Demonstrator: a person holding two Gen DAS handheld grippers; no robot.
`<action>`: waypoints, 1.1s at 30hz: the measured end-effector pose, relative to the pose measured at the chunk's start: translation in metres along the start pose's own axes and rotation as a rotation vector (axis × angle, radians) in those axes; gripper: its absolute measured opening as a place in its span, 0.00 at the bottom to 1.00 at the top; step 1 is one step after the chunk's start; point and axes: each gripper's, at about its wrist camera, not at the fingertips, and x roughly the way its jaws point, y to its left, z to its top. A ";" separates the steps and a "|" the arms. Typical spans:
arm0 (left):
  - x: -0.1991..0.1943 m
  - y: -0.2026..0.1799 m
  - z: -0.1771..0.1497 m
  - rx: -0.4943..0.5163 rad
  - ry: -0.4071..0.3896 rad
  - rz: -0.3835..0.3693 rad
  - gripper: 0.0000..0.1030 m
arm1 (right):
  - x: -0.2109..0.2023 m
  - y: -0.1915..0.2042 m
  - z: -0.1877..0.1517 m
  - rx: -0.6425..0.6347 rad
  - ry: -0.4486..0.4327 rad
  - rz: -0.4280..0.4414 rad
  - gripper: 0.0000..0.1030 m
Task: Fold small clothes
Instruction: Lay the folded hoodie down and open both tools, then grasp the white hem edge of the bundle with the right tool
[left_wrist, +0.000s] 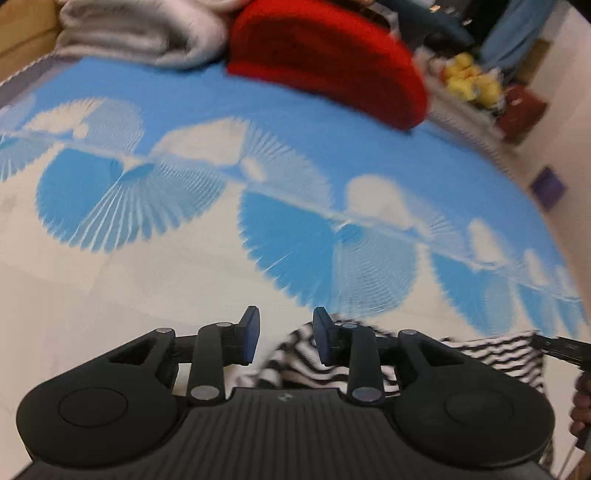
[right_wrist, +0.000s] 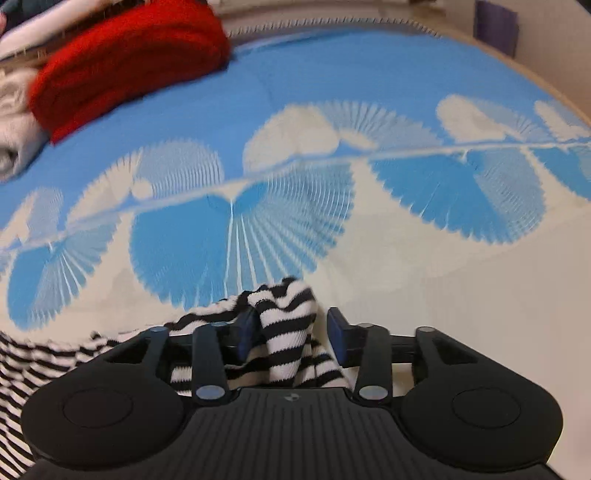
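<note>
Judging from both wrist views, I put this fold at an early stage: the striped garment is bunched and rumpled at the near edge of the bedsheet, not flat and not squared, so I count no clean fold as done on it yet. In the right wrist view a ridge of that striped cloth stands up between the fingers of my right gripper; the jaws stand partly apart, the left pad seems to touch the fabric while a gap shows at the right pad, so I read it as loose around the cloth and not pinching it. In the left wrist view my left gripper has its jaws at a narrow-to-middling gap, and the stripes lie under and behind the right finger, with bare sheet showing in the gap; I hold nothing there. Far across the sheet a red folded item and a grey-white one lie side by side, touching, which I take as finished pieces, though I cannot be sure. What is left, as I judge it: spread the striped piece flat, fold it, and set it with the others.
</note>
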 end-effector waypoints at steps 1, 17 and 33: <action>-0.004 -0.004 0.000 0.022 -0.003 -0.022 0.34 | -0.007 -0.002 0.001 0.005 -0.018 0.003 0.43; -0.087 -0.029 -0.055 0.319 0.062 -0.185 0.34 | -0.128 -0.043 -0.045 -0.020 -0.072 0.202 0.43; -0.061 0.031 -0.106 0.081 0.357 -0.049 0.47 | -0.128 -0.085 -0.126 -0.092 0.121 0.152 0.44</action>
